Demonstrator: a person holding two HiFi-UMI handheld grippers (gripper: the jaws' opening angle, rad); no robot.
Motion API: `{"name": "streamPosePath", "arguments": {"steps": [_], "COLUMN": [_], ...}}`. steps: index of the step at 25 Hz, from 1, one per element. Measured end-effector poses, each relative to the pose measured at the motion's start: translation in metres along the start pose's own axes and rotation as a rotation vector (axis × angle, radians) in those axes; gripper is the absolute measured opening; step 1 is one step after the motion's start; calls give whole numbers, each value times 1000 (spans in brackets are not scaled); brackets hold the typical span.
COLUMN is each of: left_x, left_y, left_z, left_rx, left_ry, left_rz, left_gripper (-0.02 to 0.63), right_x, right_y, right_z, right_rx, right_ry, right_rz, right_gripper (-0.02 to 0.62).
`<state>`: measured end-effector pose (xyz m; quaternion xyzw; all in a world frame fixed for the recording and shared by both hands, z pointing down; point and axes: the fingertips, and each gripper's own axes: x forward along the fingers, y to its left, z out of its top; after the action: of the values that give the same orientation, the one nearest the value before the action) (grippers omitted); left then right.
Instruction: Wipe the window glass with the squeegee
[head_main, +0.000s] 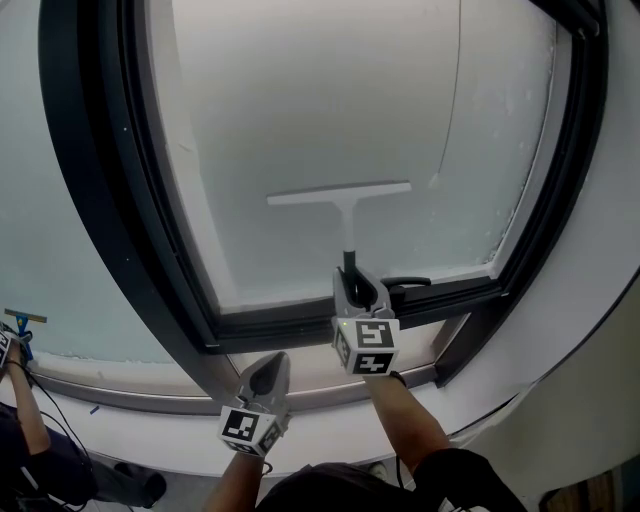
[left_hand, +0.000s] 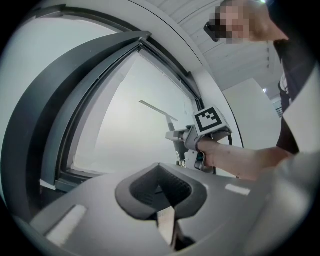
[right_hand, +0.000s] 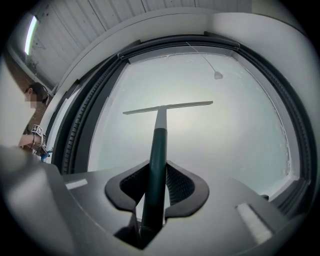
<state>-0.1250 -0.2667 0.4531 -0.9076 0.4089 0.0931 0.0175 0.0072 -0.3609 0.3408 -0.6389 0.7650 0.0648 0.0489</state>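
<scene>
R gripper (right_hand: 156, 182) clamps squeegee (head_main: 340, 195) handle, blade 12 o'clock on glass (head_main: 300, 100); L gripper (left_hand: 161, 192) closed, empty (idle). Risk: handle twists in grip, blade skips, streaks.

Squeegee handle (right_hand: 157, 150) end within right tool (right_hand: 154, 186)

No words, numbers, brand names or signs can be read in any view. The only printed marks are black-and-white square patterns. One set is on the marker cube (head_main: 365, 345) at the rear of the right gripper (head_main: 350, 278), behind its jaws. The other is on the matching marker cube (head_main: 250, 428) behind the jaws of the left gripper (head_main: 272, 362). Seen from the left gripper, the pattern on the right gripper's cube faces it from ahead and to the right. These patterns hold no letters or digits.
</scene>
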Motion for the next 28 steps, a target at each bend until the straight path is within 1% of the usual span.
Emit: {"name": "streamPosePath", "arguments": {"steps": [3,6,10,13,17,21,28], "left_x": [-1,-3,-5,-6,-6,-7,-11], "left_y": [0,1,5,8,11,11,9], "left_z": [-2,-6,-9,-7,-5,-7,-13], "left_rx": [-3,-33,0,1,25,14,19], "left_ry": [5,2,18,7,11,8,29], "left_rz": [2,11,12,26,33,35,50], "left_gripper": [-2,-2,-2,-2,-2,-2,-2], "right_x": [-3,-6,-8,-8,-12,-19,-31], "right_y": [0,-1,0,1,1,-2,3], "right_z": [-8,-18,-28,-33,-40,-50,-71], "right_rx": [-2,4,29,29,23,31,47], "right_ry": [20,42,59,69,79,90,126], "right_rz": [-2,-5,0,0,-3,-15,0], "right_gripper": [89,89,87,87,87,87,87]}}
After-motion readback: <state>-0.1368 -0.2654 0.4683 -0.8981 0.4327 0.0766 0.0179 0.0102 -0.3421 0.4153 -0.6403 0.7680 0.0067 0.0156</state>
